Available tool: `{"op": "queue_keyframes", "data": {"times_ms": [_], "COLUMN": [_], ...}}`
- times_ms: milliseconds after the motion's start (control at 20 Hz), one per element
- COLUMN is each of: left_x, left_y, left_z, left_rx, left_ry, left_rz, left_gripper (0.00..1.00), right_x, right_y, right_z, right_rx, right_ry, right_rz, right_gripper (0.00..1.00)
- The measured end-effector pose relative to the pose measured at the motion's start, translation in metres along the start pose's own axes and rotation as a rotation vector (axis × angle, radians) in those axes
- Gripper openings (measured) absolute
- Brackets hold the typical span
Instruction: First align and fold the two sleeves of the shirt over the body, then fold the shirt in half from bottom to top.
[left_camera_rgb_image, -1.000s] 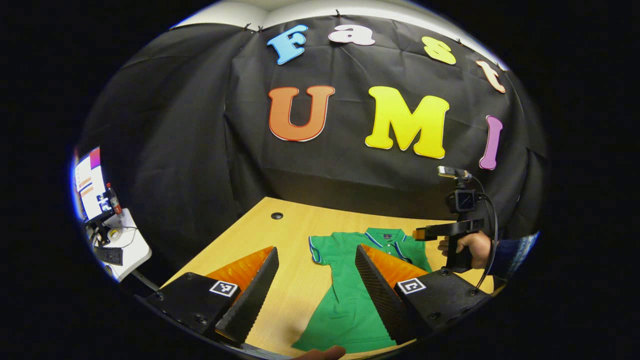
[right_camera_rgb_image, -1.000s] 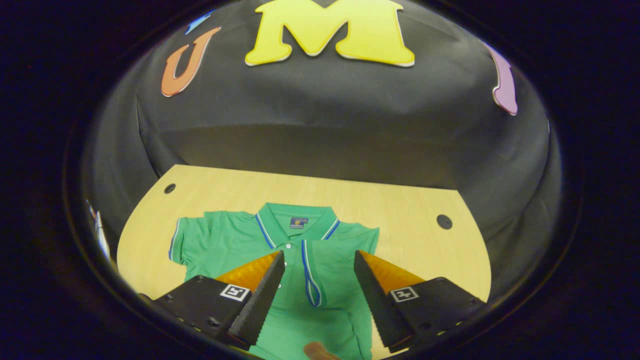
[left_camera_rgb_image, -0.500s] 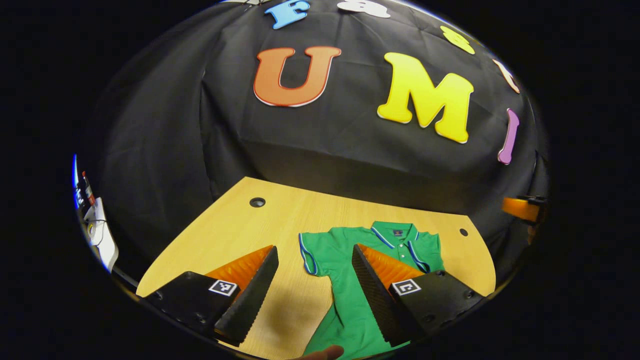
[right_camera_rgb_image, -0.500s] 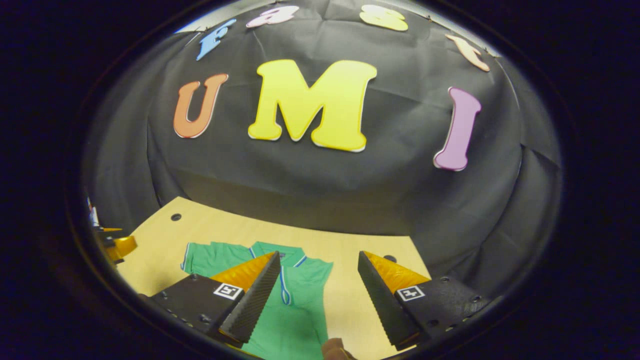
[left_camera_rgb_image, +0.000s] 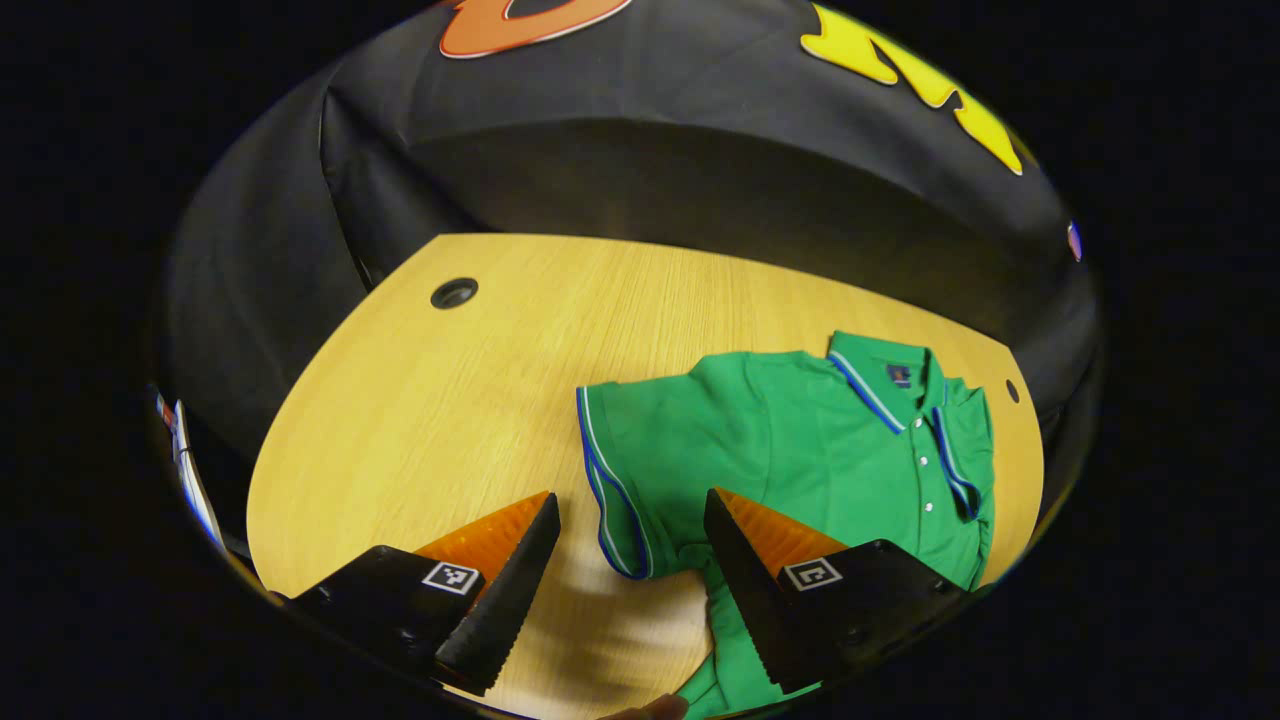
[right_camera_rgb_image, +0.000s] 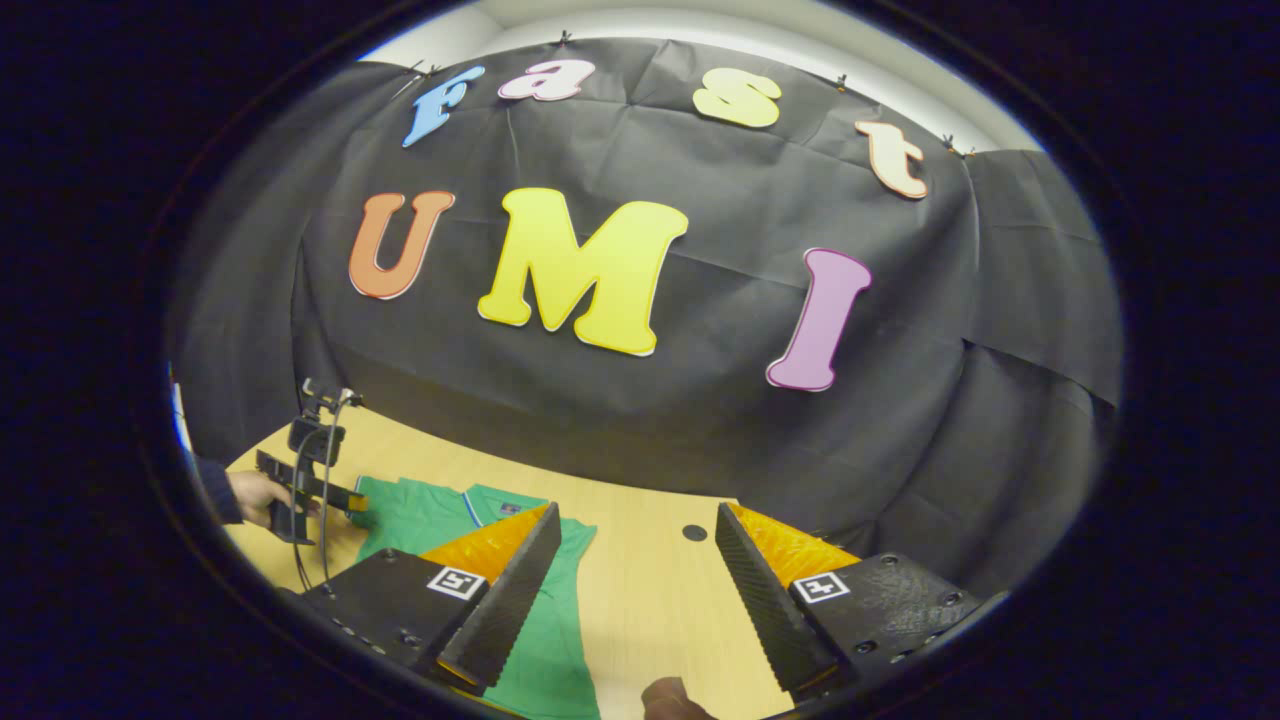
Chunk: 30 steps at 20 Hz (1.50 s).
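Green shirt (left_camera_rgb_image: 800, 440) flat on table (left_camera_rgb_image: 450, 400); L claw (left_camera_rgb_image: 630, 560) wide over sleeve (left_camera_rgb_image: 615, 480), R claw (right_camera_rgb_image: 635, 580) wide, both empty.

Shirt (left_camera_rgb_image: 790, 450): soft green knit cloth, matt; striped trim at the collar and sleeve hem; small glossy buttons down the placket.
Table (left_camera_rgb_image: 480, 400): pale wood-grain top, smooth, with a slight sheen.
Booth wall (right_camera_rgb_image: 700, 420): black cloth, matt, creased and wrinkled.
Left gripper (left_camera_rgb_image: 630, 590): fingers (left_camera_rgb_image: 500, 600) with ribbed, saw-toothed inner faces; matt, hard plastic-looking housing.
Right gripper (right_camera_rgb_image: 635, 600): the same ribbed finger faces and matt housing.
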<state>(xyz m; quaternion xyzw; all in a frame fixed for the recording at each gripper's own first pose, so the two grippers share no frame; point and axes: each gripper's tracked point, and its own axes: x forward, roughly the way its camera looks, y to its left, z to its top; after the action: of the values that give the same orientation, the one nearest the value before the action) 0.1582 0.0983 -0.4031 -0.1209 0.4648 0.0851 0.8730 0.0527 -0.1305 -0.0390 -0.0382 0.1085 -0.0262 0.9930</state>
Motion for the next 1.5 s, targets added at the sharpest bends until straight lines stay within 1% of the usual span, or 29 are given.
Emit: {"op": "queue_keyframes", "data": {"times_ms": [50,100,150,200,250,300,350,400,450,500,550,600,650,700,800,850,900,950,1000,1050,1200,1350,1400,1500], "left_x": [0.007,0.012,0.012,0.018,0.019,0.017,0.017,0.018,0.018,0.018,0.019,0.02,0.023,0.023,0.022,0.021,0.02,0.016,0.012,0.007,-0.006,-0.017,-0.018,-0.02], "left_y": [0.0,0.001,0.003,0.0,0.0,0.002,0.002,-0.002,-0.002,-0.004,-0.007,-0.01,-0.014,-0.015,-0.016,-0.014,-0.014,-0.016,-0.017,-0.02,-0.035,-0.07,-0.082,-0.107], "left_z": [-0.005,-0.01,-0.006,-0.006,-0.008,-0.009,-0.009,-0.009,-0.008,-0.008,-0.009,-0.009,-0.008,-0.008,-0.009,-0.009,-0.007,-0.005,-0.002,0.003,0.023,0.032,0.032,0.031], "left_rx": [-0.007,-0.021,-0.022,-0.026,-0.021,-0.005,0.008,0.02,0.028,0.033,0.033,0.035,0.048,0.062,0.083,0.092,0.089,0.088,0.099,0.122,0.211,0.312,0.35,0.42], "left_ry": [0.024,0.046,0.037,0.033,0.05,0.062,0.068,0.074,0.079,0.087,0.098,0.106,0.113,0.116,0.12,0.12,0.114,0.109,0.098,0.084,0.028,-0.009,-0.018,-0.029], "left_rz": [0.004,0.009,0.023,0.014,0.021,0.038,0.036,0.03,0.026,0.023,0.023,0.019,0.023,0.024,0.038,0.061,0.075,0.082,0.09,0.095,0.11,0.095,0.092,0.085], "left_gripper": [0.94,0.92,0.9,0.87,0.84,0.75,0.72,0.65,0.6,0.59,0.48,0.38,0.3,0.2,0.12,0.11,0.1,0.1,0.09,0.1,0.1,0.1,0.1,0.1], "right_x": [-0.008,-0.011,-0.015,-0.019,-0.023,-0.027,-0.028,-0.029,-0.03,-0.029,-0.027,-0.027,-0.025,-0.024,-0.022,-0.021,-0.021,-0.02,-0.019,-0.018,-0.022,-0.023,-0.023,-0.022], "right_y": [-0.001,-0.002,-0.004,-0.004,-0.005,-0.005,-0.005,-0.006,-0.007,-0.008,-0.008,-0.007,-0.008,-0.008,-0.011,-0.011,-0.011,-0.013,-0.013,-0.013,-0.011,-0.018,-0.02,-0.027], "right_z": [-0.01,-0.023,-0.035,-0.048,-0.058,-0.067,-0.074,-0.079,-0.082,-0.085,-0.085,-0.085,-0.084,-0.083,-0.083,-0.082,-0.084,-0.083,-0.085,-0.087,-0.099,-0.106,-0.109,-0.113], "right_rx": [0.003,0.003,0.006,0.009,0.021,0.035,0.046,0.05,0.048,0.047,0.049,0.052,0.057,0.066,0.075,0.081,0.085,0.091,0.096,0.099,0.119,0.121,0.126,0.141], "right_ry": [0.014,0.034,0.061,0.089,0.118,0.145,0.165,0.178,0.187,0.191,0.193,0.194,0.195,0.193,0.195,0.197,0.198,0.195,0.195,0.197,0.206,0.21,0.214,0.219], "right_rz": [-0.004,-0.01,-0.012,-0.012,-0.013,-0.008,-0.005,-0.003,0.0,0.001,0.006,0.008,0.008,0.01,0.011,0.017,0.017,0.016,0.015,0.012,0.014,0.008,0.007,-0.001], "right_gripper": [0.95,0.95,0.95,0.96,0.96,0.96,0.96,0.96,0.96,0.98,0.96,0.96,0.95,0.96,0.96,0.96,0.98,0.96,0.98,0.98,0.98,0.98,0.96,0.96]}}
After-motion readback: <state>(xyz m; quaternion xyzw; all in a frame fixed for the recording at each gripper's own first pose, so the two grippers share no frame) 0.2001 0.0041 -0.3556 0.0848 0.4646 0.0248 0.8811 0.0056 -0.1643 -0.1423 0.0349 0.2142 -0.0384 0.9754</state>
